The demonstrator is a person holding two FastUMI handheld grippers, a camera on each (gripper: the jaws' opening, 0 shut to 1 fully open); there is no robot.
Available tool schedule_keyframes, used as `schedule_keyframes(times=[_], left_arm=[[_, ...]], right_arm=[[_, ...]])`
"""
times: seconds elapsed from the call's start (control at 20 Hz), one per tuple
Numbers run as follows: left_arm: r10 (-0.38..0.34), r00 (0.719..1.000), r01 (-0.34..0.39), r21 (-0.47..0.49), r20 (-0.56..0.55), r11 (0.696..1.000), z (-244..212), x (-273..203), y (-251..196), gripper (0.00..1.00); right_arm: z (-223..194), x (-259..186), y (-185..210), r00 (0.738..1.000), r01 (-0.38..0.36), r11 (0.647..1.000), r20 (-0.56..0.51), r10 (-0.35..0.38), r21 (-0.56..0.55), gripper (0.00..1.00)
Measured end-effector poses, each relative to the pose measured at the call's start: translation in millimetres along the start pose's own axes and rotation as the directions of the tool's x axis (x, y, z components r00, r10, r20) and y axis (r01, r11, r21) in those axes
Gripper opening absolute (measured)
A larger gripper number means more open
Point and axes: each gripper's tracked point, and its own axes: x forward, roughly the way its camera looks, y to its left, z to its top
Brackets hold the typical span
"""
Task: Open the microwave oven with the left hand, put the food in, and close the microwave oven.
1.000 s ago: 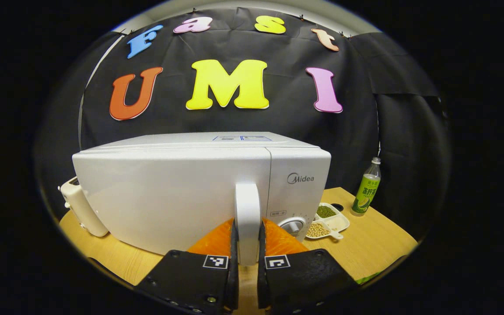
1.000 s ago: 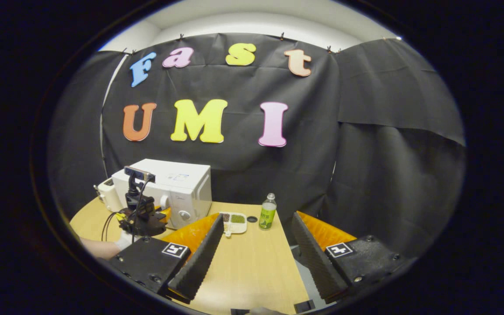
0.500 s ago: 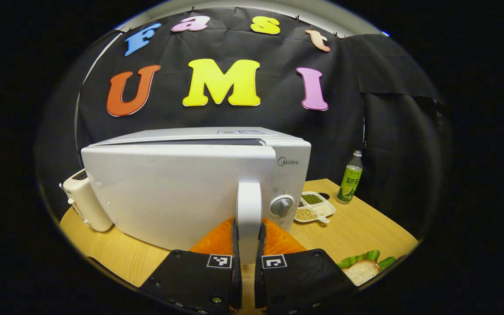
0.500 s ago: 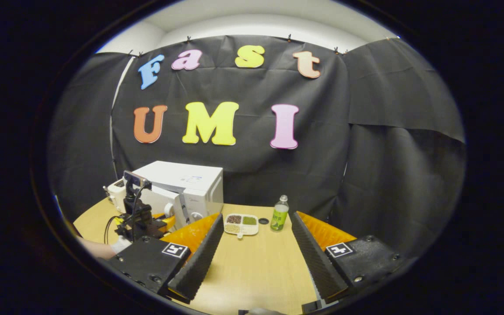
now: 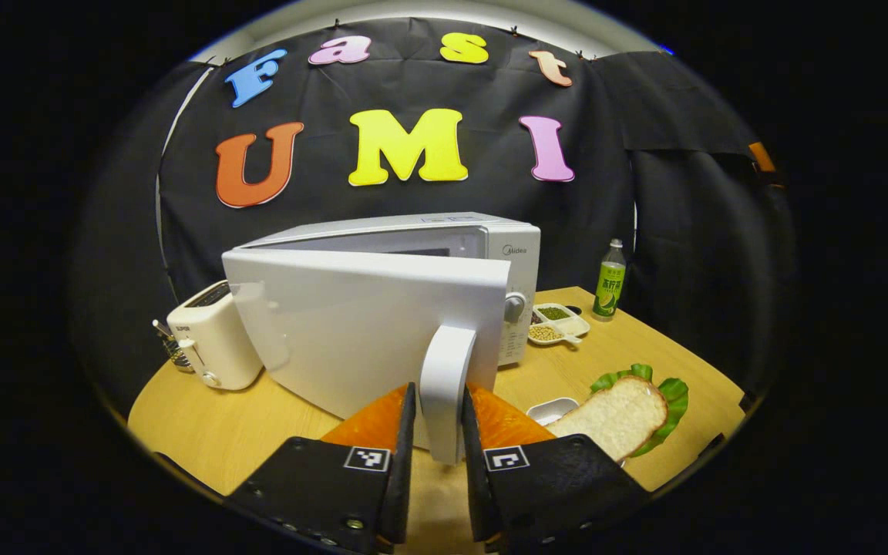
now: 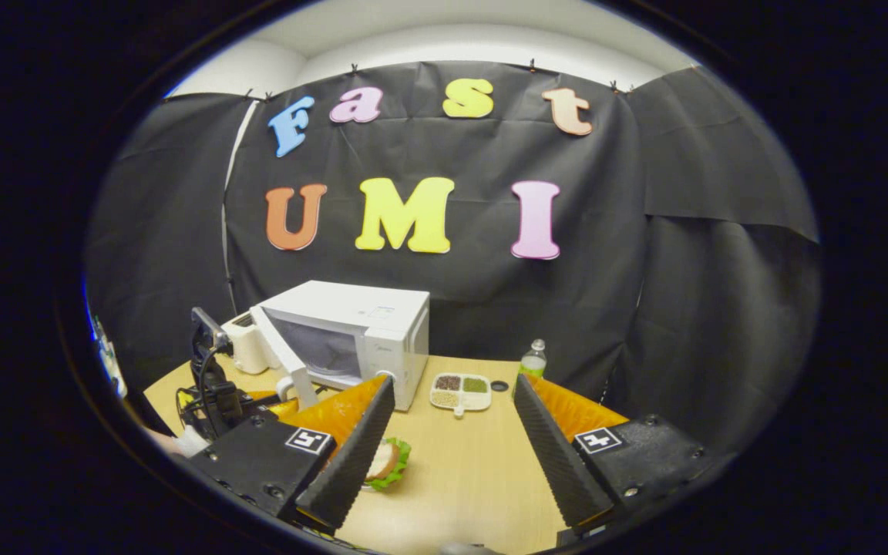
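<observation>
Between our left gripper's [image 5: 435,432] two fingers sits the one door handle [image 5: 444,385], both fingers pressed on it, and the microwave [image 5: 482,247] door [image 5: 367,324] stands partly open. Our right gripper [image 6: 448,439] hangs wide and empty over the table [image 6: 459,470], well apart from the microwave. Outward we count one sandwich [image 5: 620,412] on lettuce near the left gripper, one toaster [image 5: 209,335], one three-part dish [image 6: 460,391] and one bottle [image 5: 610,279].

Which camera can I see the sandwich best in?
The left gripper view: the white bread slice on green lettuce lies large and whole on the wooden table. In the right gripper view the sandwich is small and partly hidden behind the right gripper's finger.
</observation>
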Motion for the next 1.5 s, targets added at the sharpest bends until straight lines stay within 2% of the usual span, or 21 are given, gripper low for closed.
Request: schedule_keyframes(times=[0.05, 0.1, 0.15, 0.2, 0.25, 0.3, 0.4, 0.45, 0.5, 0.65, 0.7, 0.85, 1.2, 1.25, 1.35, 1.4, 1.45, 1.5], left_arm=[[0.008, 1.000, -0.008, 0.014, 0.014, 1.000, 2.9, -8.2, 7.5, 0.27], [0.019, 0.999, -0.020, 0.026, 0.028, 0.999, 6.7, -15.1, 14.1, 0.59], [0.034, 0.999, -0.035, 0.032, 0.033, 0.999, 10.5, -21.8, 21.8, 0.65], [0.054, 0.998, -0.055, 0.029, 0.034, 0.998, 10.4, -25.4, 30.6, 0.79], [0.050, 0.998, -0.050, 0.012, 0.033, 0.999, 11.7, -32.1, 34.6, 0.92], [0.054, 0.998, -0.054, -0.011, 0.010, 0.998, 5.8, -34.5, 35.4, 0.98], [0.069, 0.998, -0.069, -0.034, 0.003, 0.997, 1.4, -46.6, 43.3, 0.97], [0.082, 0.997, -0.082, -0.034, -0.003, 0.996, -1.4, -54.5, 47.8, 0.96], [0.093, 0.996, -0.094, -0.034, -0.002, 0.995, -3.4, -61.8, 53.8, 0.97], [0.131, 0.991, -0.132, -0.033, -0.021, 0.991, -14.4, -83.5, 75.4, 0.96], [0.144, 0.989, -0.145, -0.034, -0.025, 0.989, -18.4, -91.2, 83.7, 0.97], [0.209, 0.977, -0.211, -0.058, -0.050, 0.976, -31.9, -117.8, 116.6, 0.97], [0.404, 0.908, -0.412, -0.065, -0.111, 0.909, -63.9, -183.2, 210.6, 0.97], [0.426, 0.898, -0.434, -0.065, -0.116, 0.898, -66.5, -193.9, 220.2, 0.97], [0.461, 0.878, -0.471, -0.065, -0.125, 0.880, -70.6, -209.8, 234.1, 0.97], [0.474, 0.872, -0.484, -0.064, -0.124, 0.873, -70.6, -215.4, 238.0, 0.97], [0.485, 0.866, -0.494, -0.063, -0.119, 0.867, -69.9, -221.8, 239.6, 0.97], [0.493, 0.863, -0.501, -0.064, -0.115, 0.863, -69.0, -226.9, 240.0, 0.97]], right_arm=[[0.1, -1.2, 5.4, 1.000, -0.012, 1.000, -0.001, 0.012, 0.006, 1.00], [-1.1, -2.3, 9.6, 1.000, -0.024, 1.000, -0.001, 0.024, 0.013, 1.00], [-0.7, -3.0, 15.1, 0.999, -0.037, 0.999, 0.003, 0.037, 0.018, 1.00], [-2.3, -3.4, 19.6, 0.999, -0.045, 0.999, 0.003, 0.045, 0.016, 0.92], [-4.2, -3.4, 23.9, 0.998, -0.055, 0.998, 0.000, 0.055, 0.013, 1.00], [-7.5, -3.5, 29.1, 0.998, -0.064, 0.998, -0.001, 0.064, 0.014, 1.00], [-14.1, -2.7, 37.3, 0.997, -0.081, 0.997, -0.014, 0.081, 0.016, 1.00], [-16.7, -3.0, 40.5, 0.996, -0.088, 0.996, -0.020, 0.089, 0.020, 0.92], [-21.3, -2.5, 44.6, 0.995, -0.094, 0.995, -0.025, 0.095, 0.025, 1.00], [-34.3, -0.6, 55.4, 0.992, -0.114, 0.993, -0.049, 0.115, 0.028, 1.00], [-40.6, 0.4, 58.7, 0.991, -0.116, 0.993, -0.060, 0.118, 0.025, 0.92], [-60.1, 5.1, 67.7, 0.986, -0.131, 0.991, -0.098, 0.133, 0.028, 0.92], [-95.7, 15.2, 86.6, 0.971, -0.168, 0.986, -0.168, 0.169, 0.020, 0.92], [-99.2, 18.6, 87.3, 0.969, -0.171, 0.985, -0.175, 0.172, 0.020, 1.00], [-109.8, 26.8, 87.6, 0.964, -0.177, 0.984, -0.199, 0.178, 0.022, 1.00], [-116.6, 31.5, 86.9, 0.959, -0.181, 0.983, -0.214, 0.184, 0.031, 0.92], [-123.0, 37.0, 85.6, 0.956, -0.185, 0.982, -0.226, 0.189, 0.039, 1.00], [-131.0, 43.6, 83.6, 0.951, -0.184, 0.982, -0.244, 0.189, 0.044, 1.00]])
